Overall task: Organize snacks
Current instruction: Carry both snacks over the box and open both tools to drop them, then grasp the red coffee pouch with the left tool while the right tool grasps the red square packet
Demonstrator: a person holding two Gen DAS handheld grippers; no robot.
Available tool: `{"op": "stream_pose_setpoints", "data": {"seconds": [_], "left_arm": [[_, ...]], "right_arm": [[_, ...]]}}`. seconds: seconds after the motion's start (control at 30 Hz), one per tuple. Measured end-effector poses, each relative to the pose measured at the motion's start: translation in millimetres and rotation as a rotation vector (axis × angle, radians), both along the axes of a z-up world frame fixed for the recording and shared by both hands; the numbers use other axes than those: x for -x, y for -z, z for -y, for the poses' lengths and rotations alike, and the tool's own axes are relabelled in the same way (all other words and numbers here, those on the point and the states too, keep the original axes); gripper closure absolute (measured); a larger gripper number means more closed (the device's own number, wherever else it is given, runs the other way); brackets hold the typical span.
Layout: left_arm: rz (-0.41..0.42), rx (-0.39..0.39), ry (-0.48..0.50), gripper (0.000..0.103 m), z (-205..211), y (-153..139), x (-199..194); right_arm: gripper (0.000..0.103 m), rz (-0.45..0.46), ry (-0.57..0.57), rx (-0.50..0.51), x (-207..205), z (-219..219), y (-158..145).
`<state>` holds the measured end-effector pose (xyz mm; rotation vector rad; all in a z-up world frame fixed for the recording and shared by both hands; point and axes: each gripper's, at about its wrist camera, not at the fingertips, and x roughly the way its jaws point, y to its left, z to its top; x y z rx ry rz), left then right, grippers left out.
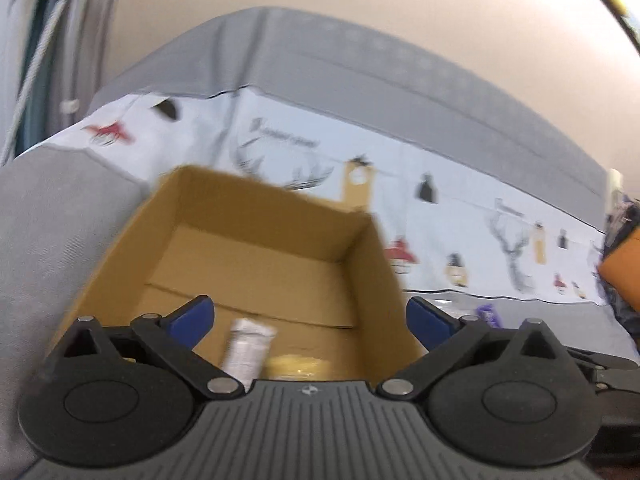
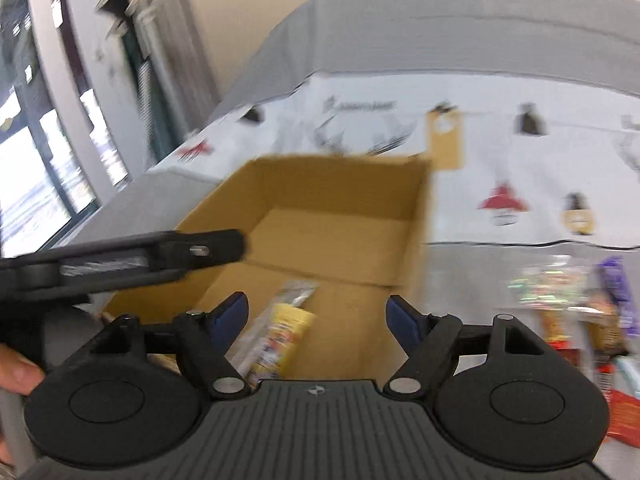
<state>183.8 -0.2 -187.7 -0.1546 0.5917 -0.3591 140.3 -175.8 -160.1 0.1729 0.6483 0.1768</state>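
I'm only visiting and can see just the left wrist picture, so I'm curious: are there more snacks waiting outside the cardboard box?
Observer: Yes. The right wrist view shows a pile of snack packets on the grey surface, just right of the cardboard box.
Operator: And that yellow blur inside the box?
Observer: It is a yellow packet with coloured print and a clear wrapper, lying on the box floor.
Operator: Is the other gripper carrying something?
Observer: No. The right gripper is open above the box, with nothing pinched between its blue fingers.
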Motion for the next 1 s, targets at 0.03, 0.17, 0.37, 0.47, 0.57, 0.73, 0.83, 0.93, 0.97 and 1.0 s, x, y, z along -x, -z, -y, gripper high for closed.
{"op": "stream_pose_setpoints", "data": {"seconds": [0.03, 0.17, 0.37, 0.47, 0.57, 0.73, 0.83, 0.93, 0.97, 1.0], "left_arm": [[0.006, 0.003, 0.021, 0.001, 10.7, -2.3, 5.5], [0.026, -0.041, 0.131, 0.001, 71.9, -0.3, 33.2], [0.007, -0.109, 0.291, 0.003, 151.3, 33.9, 57.3], [-0.082, -0.126, 0.319, 0.003, 181.9, 58.1, 37.3], [-0.182, -0.140, 0.338, 0.003, 207.3, 88.8, 11.0], [-0.293, -0.168, 0.317, 0.004, 233.7, 133.5, -24.8], [-0.387, -0.199, 0.324, 0.004, 246.5, 157.1, -38.5], [-0.323, -0.260, 0.338, 0.002, 252.8, 168.6, -35.0], [-0.306, -0.299, 0.346, 0.004, 256.6, 170.2, -33.3], [-0.288, -0.322, 0.347, 0.009, 258.5, 170.4, -31.6]], "right_arm": [[0.024, 0.016, 0.033, 0.009, 10.3, 13.5, -1.9], [0.022, 0.046, 0.170, 0.042, 52.2, 71.8, 3.7], [0.021, 0.000, 0.374, 0.089, 108.8, 146.9, 41.4], [0.021, -0.031, 0.423, 0.086, 123.2, 174.3, 57.7], [0.018, -0.069, 0.450, 0.060, 119.8, 195.4, 70.4], [0.013, -0.153, 0.472, 0.043, 99.8, 215.7, 92.1], [0.013, -0.221, 0.501, 0.033, 87.8, 222.6, 107.3], [0.013, -0.241, 0.494, 0.014, 78.1, 225.7, 116.8], [0.013, -0.246, 0.488, 0.019, 73.4, 226.0, 119.4], [0.013, -0.248, 0.483, 0.029, 68.4, 225.8, 121.9]]}}
